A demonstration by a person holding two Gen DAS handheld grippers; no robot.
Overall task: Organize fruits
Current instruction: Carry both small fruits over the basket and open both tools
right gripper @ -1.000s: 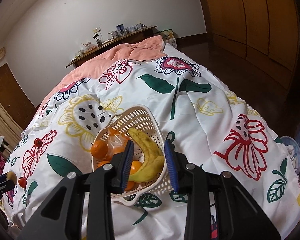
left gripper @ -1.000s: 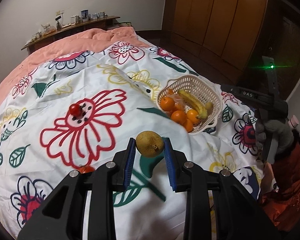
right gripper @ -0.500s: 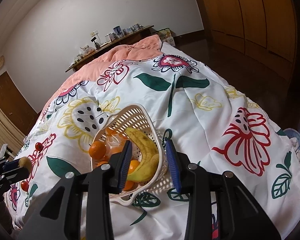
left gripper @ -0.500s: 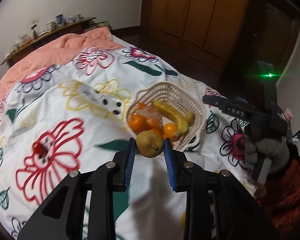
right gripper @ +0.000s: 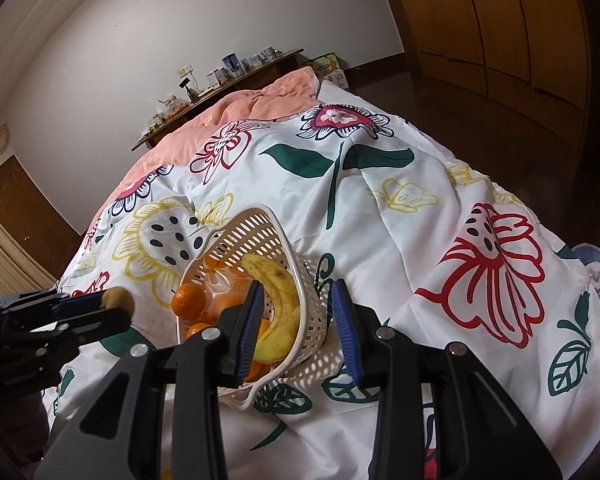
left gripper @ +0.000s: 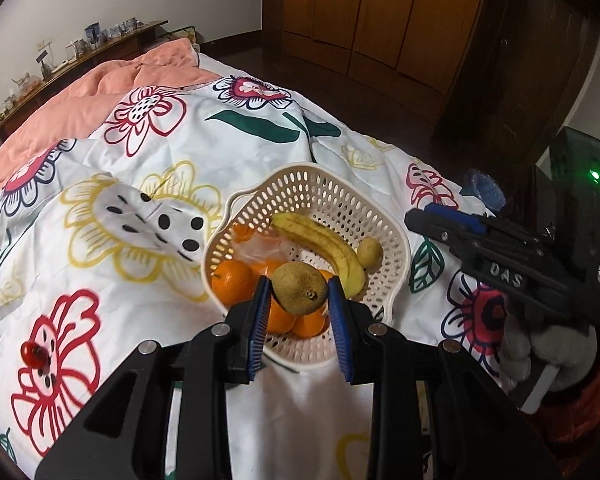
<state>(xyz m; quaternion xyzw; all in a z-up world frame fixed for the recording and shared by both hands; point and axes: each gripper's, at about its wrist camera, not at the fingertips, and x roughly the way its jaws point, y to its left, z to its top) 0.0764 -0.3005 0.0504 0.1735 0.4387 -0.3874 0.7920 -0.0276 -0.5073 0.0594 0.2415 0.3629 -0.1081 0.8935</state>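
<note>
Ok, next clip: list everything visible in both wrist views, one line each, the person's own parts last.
kiwi: one, brown-green, between the left gripper's blue pads, over the basket.
basket: one, cream, perforated, on the quilt.
banana: one, yellow with dark spots, in the basket.
oranges: several, exact count unclear, in the basket.
small kiwi: one, yellow-brown, in the basket beside the banana.
cherry tomato: one, red, on the quilt's red flower.
quilt: one, white floral, pink blanket beyond.
shelf: one, wooden, cups on it, by the wall.
left gripper: black, holding the kiwi.
right gripper: black, open, around the basket's rim.
</note>
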